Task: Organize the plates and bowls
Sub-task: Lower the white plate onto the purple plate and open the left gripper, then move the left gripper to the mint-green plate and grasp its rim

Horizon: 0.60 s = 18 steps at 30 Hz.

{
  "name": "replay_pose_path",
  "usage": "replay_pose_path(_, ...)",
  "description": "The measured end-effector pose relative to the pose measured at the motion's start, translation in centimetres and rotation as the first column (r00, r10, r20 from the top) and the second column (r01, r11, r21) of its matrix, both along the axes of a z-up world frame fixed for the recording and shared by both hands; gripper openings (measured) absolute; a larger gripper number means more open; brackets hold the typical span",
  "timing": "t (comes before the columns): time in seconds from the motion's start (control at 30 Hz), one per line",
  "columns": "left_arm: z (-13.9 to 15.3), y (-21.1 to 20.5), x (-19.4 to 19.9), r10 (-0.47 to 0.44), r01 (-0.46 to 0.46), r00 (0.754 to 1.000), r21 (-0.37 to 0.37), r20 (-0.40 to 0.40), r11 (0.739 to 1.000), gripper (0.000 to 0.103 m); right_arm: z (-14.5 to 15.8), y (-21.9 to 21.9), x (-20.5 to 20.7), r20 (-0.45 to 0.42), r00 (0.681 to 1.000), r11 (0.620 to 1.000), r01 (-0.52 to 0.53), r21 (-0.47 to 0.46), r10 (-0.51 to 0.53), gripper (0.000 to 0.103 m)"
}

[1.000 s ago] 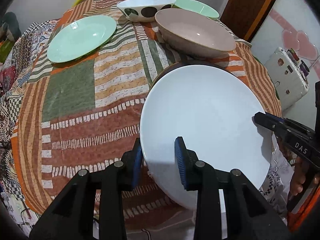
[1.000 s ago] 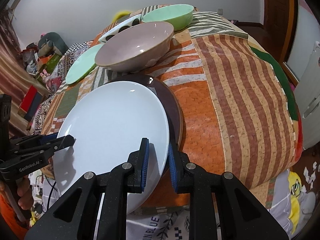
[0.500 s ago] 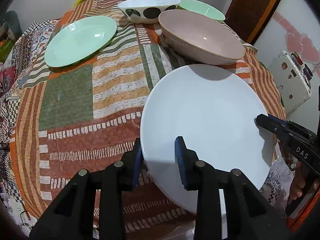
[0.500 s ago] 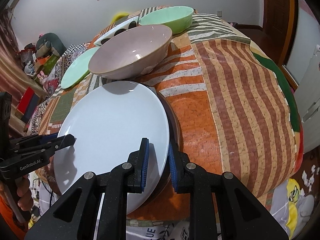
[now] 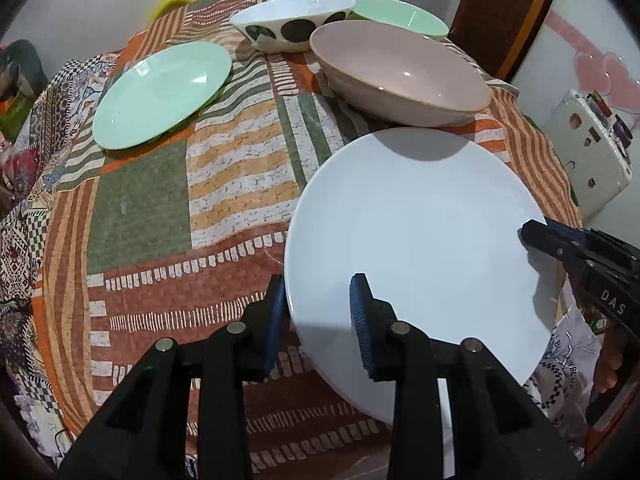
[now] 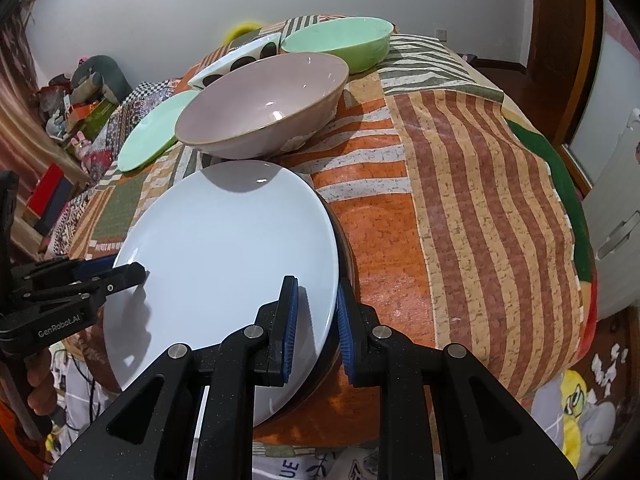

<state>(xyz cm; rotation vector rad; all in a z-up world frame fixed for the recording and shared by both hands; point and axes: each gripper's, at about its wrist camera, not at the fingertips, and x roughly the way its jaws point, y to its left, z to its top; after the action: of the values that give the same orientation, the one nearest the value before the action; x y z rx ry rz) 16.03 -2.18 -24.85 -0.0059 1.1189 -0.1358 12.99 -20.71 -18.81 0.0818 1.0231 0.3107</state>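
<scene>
White plate [image 5: 416, 232] atop dark plate [image 6: 345, 256], near pink bowl [image 5: 400, 76].

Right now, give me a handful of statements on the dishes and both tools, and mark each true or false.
1. Both tools straddle the white plate's rim: the left tool and the right tool. True.
2. The pink bowl is stacked inside the green bowl. False: it stands by itself on the tablecloth.
3. A dark plate lies under the white plate. True.
4. The green plate holds food. False: it is bare.
5. The spotted bowl is upside down. False: it sits upright.
</scene>
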Motion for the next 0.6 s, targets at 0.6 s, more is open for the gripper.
replay_pose_path(0.6, 7.5, 7.5, -3.2, 0.145, -0.145, 0.958, -0.02, 0.246, 0.989, 0.067, 5.3, 3.0, -0.6, 0.153, 0.986, 0.998, -0.065, -0.006, 0.065, 0.033)
